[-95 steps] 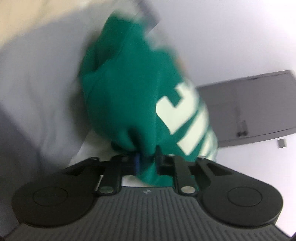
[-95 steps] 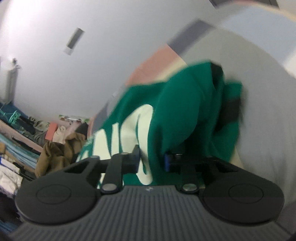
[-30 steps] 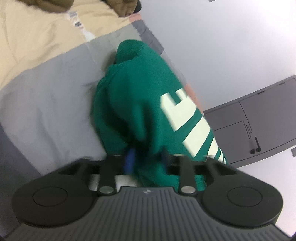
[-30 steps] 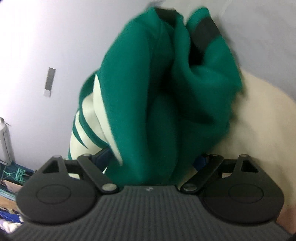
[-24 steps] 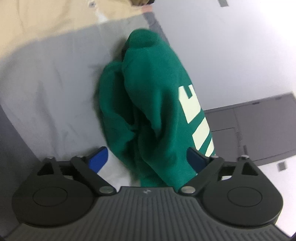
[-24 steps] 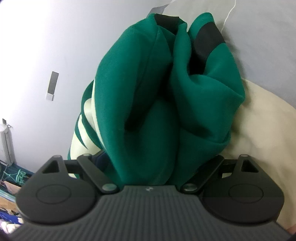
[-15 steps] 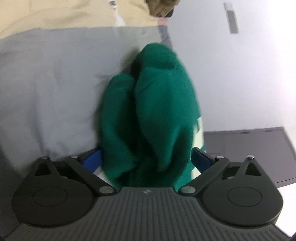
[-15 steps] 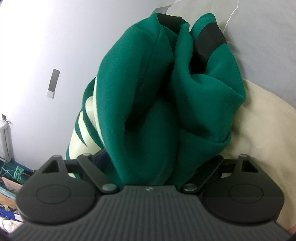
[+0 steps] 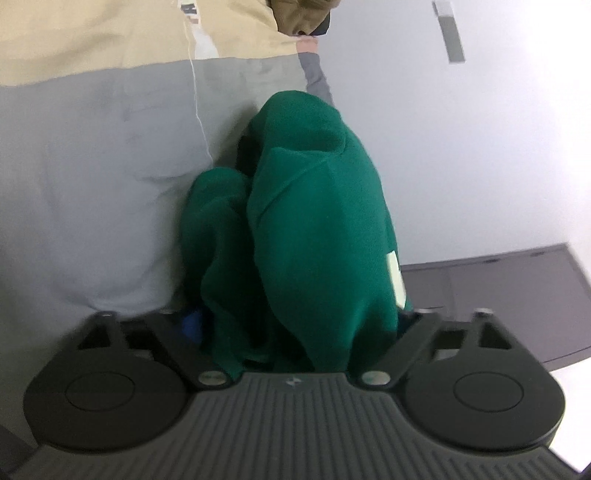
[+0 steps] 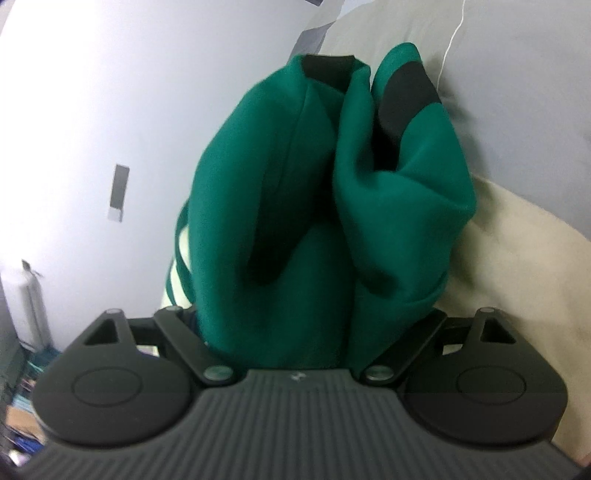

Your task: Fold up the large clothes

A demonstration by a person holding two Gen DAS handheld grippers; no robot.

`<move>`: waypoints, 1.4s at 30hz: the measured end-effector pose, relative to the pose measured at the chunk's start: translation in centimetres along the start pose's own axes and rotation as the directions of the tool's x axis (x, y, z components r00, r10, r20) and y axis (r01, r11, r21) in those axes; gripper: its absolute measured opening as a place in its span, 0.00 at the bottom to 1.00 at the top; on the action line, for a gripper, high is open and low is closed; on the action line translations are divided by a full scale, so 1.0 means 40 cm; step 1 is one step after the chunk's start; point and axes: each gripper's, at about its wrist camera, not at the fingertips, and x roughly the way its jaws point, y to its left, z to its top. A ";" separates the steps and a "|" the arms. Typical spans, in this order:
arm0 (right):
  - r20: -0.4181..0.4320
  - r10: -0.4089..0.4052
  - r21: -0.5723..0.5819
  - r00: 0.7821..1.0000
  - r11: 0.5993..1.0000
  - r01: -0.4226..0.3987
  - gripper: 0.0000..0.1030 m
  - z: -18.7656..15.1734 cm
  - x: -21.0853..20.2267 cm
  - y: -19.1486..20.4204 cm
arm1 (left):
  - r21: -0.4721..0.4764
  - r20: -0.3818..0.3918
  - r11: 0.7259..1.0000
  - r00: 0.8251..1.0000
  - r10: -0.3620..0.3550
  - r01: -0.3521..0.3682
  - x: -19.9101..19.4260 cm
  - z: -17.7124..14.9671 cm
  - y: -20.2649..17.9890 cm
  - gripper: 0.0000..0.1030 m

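Note:
A green sweatshirt (image 9: 317,221) with pale lettering (image 9: 395,277) lies bunched in thick folds on the grey bed cover (image 9: 92,184). My left gripper (image 9: 299,317) straddles one end of the bundle. Its jaws are closing, with the cloth filling the gap, and the blue left pad (image 9: 192,321) sits just beside the fabric. The right pad is hidden by cloth. From the other side, my right gripper (image 10: 306,317) holds its jaws wide and still opening around the sweatshirt (image 10: 280,184). Black bands (image 10: 402,92) show at the far end of the folds.
A beige sheet (image 9: 92,37) and a brown garment (image 9: 299,14) lie beyond the grey cover. A thin white cord (image 9: 197,103) runs across the bed. A grey cabinet (image 9: 517,295) stands by the white wall. A cream blanket (image 10: 517,258) lies right of the bundle.
The left gripper let go of the sweatshirt, spread wide, sank lower and is now narrowing on the bundle. The right gripper stays wide around its end and has hardly moved.

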 end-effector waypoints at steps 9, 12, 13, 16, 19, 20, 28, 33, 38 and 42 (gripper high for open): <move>-0.002 -0.077 -0.192 0.997 0.979 0.075 0.83 0.015 0.093 0.050 | 0.177 0.029 0.984 0.999 0.026 -0.030 -0.026 -0.028 -0.043 0.51; -0.009 -0.083 -0.294 0.996 0.953 0.077 0.59 0.031 0.088 0.087 | 0.249 0.025 0.968 1.000 0.012 -0.017 -0.033 -0.034 -0.068 0.50; -0.014 -0.079 -0.323 0.997 0.944 0.070 0.52 0.033 0.085 0.098 | 0.263 0.021 0.965 1.000 0.002 -0.007 -0.037 -0.037 -0.072 0.50; -0.039 -0.051 -0.412 0.998 0.911 0.031 0.45 0.049 0.070 0.136 | 0.291 0.020 0.957 1.000 -0.015 0.008 -0.052 -0.042 -0.087 0.50; -0.058 -0.022 -0.482 0.998 0.876 -0.009 0.43 0.069 0.042 0.165 | 0.302 0.012 0.953 0.999 -0.044 0.038 -0.068 -0.056 -0.111 0.49; -0.059 -0.012 -0.504 0.998 0.864 -0.019 0.43 0.077 0.026 0.177 | 0.308 0.006 0.950 0.999 -0.053 0.048 -0.066 -0.059 -0.123 0.49; -0.044 0.036 -0.576 0.998 0.815 -0.054 0.42 0.181 -0.100 0.219 | 0.286 -0.074 0.949 0.990 -0.119 0.135 -0.044 -0.148 -0.204 0.49; 0.005 0.081 -0.583 0.997 0.810 -0.063 0.42 0.269 -0.232 0.212 | 0.354 -0.131 0.915 0.979 -0.156 0.193 0.012 -0.233 -0.322 0.49; 0.100 0.111 -0.578 0.989 0.816 -0.033 0.42 0.400 -0.336 0.194 | 0.408 -0.182 0.880 0.966 -0.182 0.242 0.118 -0.327 -0.473 0.49; 0.177 0.114 -0.571 0.978 0.821 0.008 0.42 0.513 -0.389 0.177 | 0.415 -0.227 0.869 0.956 -0.186 0.268 0.234 -0.399 -0.578 0.49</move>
